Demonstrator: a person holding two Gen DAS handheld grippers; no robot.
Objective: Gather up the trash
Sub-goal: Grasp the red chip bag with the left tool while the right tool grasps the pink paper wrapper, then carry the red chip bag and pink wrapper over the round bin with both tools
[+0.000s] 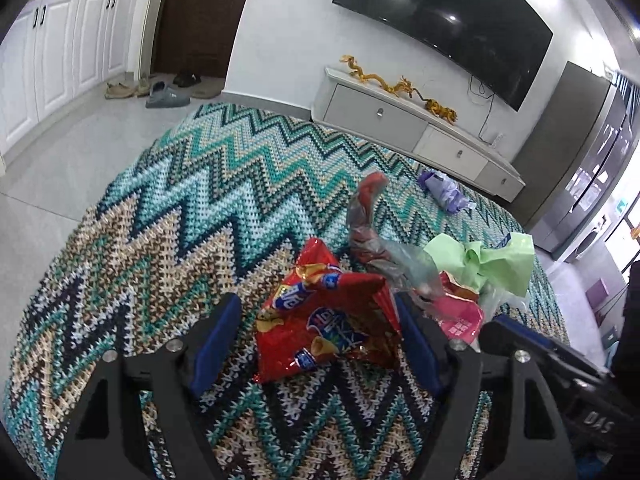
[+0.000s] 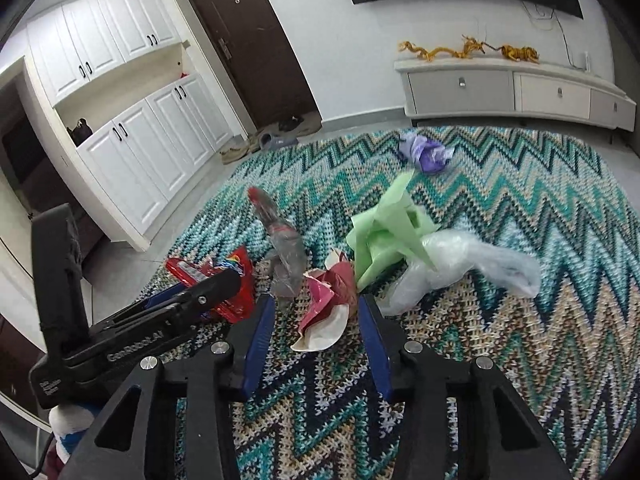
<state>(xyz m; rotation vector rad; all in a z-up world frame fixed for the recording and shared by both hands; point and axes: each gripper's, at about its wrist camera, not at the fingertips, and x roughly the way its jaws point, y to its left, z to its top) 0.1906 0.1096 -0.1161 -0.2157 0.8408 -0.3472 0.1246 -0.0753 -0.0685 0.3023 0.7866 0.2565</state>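
Left wrist view shows our left tongs [image 1: 316, 344] open around the red snack bag [image 1: 320, 320] on the zigzag rug [image 1: 180, 208]; we judge it light, crinkly, slippery, best pinched at a folded edge. Our right tongs [image 2: 316, 336] stand open around the pink wrapper [image 2: 328, 312], not pressing. Green paper [image 2: 384, 232] and clear plastic [image 2: 460, 264] lie just beside; the rug ahead gives free room.
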